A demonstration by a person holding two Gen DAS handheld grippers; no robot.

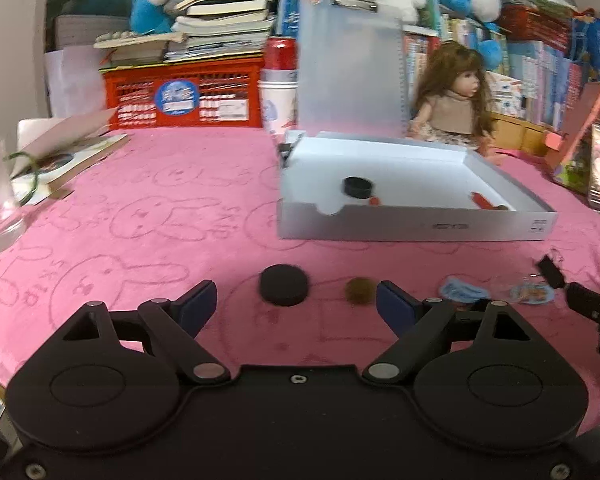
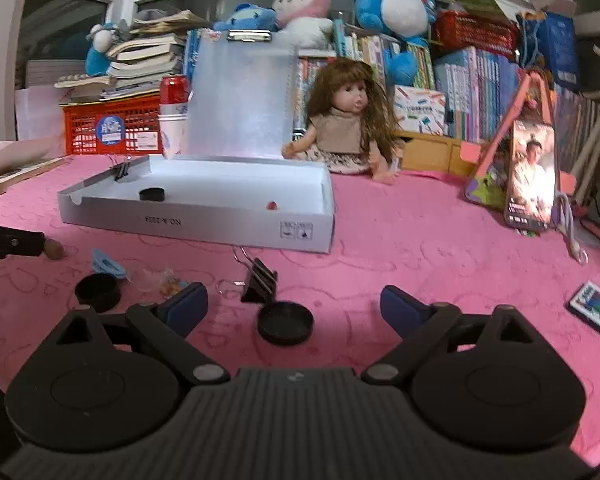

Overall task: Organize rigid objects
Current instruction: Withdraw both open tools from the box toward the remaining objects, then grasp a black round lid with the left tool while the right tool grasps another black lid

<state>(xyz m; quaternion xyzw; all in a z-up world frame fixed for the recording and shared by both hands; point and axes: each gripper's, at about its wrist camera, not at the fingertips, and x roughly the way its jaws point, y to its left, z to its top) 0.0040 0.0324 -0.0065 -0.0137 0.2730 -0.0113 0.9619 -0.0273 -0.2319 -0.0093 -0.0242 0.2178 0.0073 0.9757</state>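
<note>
The left claw was found with its jaws wide apart and nothing between the pads, held low over the pink bench. A black round lid was observed lying flat on the bench just ahead of the gap, with a small brown ball beside it to the right. The right claw was likewise recorded with jaws spread and nothing gripped. A second black lid lay on the bench between its fingers, touched by neither pad, and a black binder clip rested just behind that lid. A grey box was noted further back on the bench, open, with 1 black lid inside and small red items near its right side. A doll was seated behind the box.
</note>
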